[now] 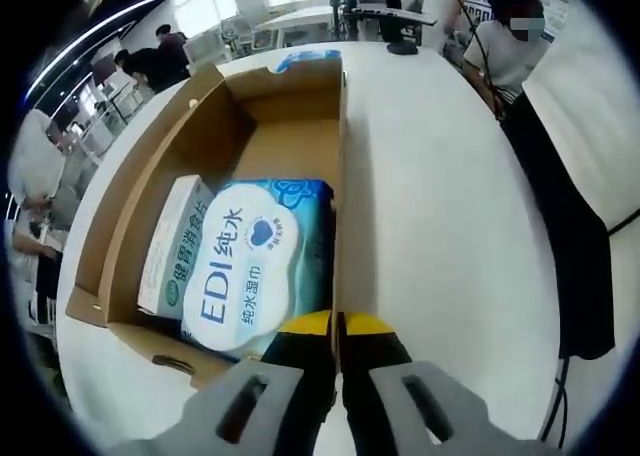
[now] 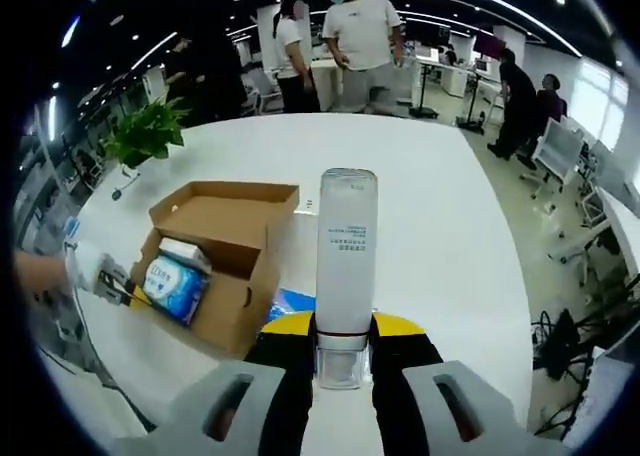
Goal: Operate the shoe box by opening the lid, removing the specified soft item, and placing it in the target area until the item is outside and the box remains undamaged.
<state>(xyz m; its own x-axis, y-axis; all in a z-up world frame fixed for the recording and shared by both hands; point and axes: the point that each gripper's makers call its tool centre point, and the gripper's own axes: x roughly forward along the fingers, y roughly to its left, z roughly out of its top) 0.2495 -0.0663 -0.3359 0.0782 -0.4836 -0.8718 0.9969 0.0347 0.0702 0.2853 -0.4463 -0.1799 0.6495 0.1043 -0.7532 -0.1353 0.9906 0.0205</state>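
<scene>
From where I stand, the shoe box [image 1: 150,226] sits open across the left half of the left gripper view, its lid folded back toward the top of the frame, so the opening looks done. Inside, against the left wall, lies a slim white carton [image 1: 172,246], and just right of it, touching, the soft pack of wet wipes [image 1: 250,266] with its blue-and-white face up, filling the lower middle of the box. Its long axis runs from the bottom of the frame toward the top, along the box's length, and the printed text reads up that same line. Further right, at the bottom centre, the left gripper [image 1: 335,326] has its jaws pinched together on the box's right-hand wall beside the pack, steadying it, I'd say. In the right gripper view the same box [image 2: 225,261] sits at lower left on the white table [image 2: 450,226], the pack [image 2: 175,288] showing inside. At centre bottom the right gripper [image 2: 343,351] is clamped around the base of a tall white bottle [image 2: 346,256], standing upright. The step in hand seems to be the removal; the next move calls for a free jaw to take the pack and lift it gently clear of the cardboard walls.
</scene>
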